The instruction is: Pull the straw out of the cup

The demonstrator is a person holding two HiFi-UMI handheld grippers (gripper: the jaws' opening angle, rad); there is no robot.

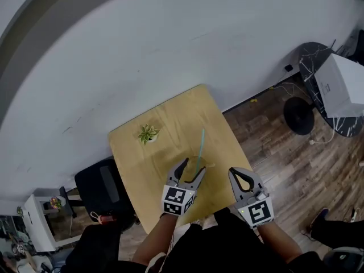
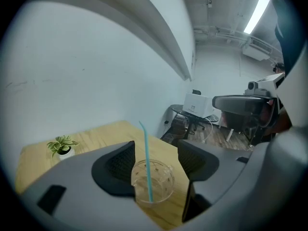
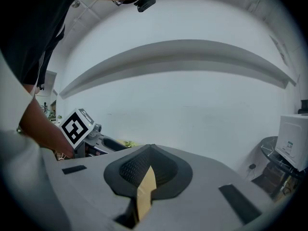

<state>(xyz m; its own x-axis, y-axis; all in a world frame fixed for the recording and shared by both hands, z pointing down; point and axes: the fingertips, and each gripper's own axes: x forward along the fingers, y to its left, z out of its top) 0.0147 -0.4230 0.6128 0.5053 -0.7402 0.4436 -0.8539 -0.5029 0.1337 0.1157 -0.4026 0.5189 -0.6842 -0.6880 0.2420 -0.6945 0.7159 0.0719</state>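
Observation:
A clear cup [image 1: 196, 165] [image 2: 154, 179] stands near the front of the wooden table [image 1: 170, 112]. A teal straw [image 1: 201, 147] [image 2: 146, 148] rises out of it, bent at the top. My left gripper [image 1: 194, 165] [image 2: 155, 144] is open, with the cup between its jaws. The left pad looks close to the cup wall and a gap shows beside the right pad. My right gripper [image 1: 234, 171] [image 3: 151, 147] hovers to the right of the cup over the table's front right edge. It is shut and holds nothing.
A small potted plant [image 1: 148, 133] [image 2: 61, 146] sits at the table's far left. A black chair [image 1: 102, 189] stands left of the table. A white box [image 1: 341, 87] rests on a dark round table at the right, above wooden floor.

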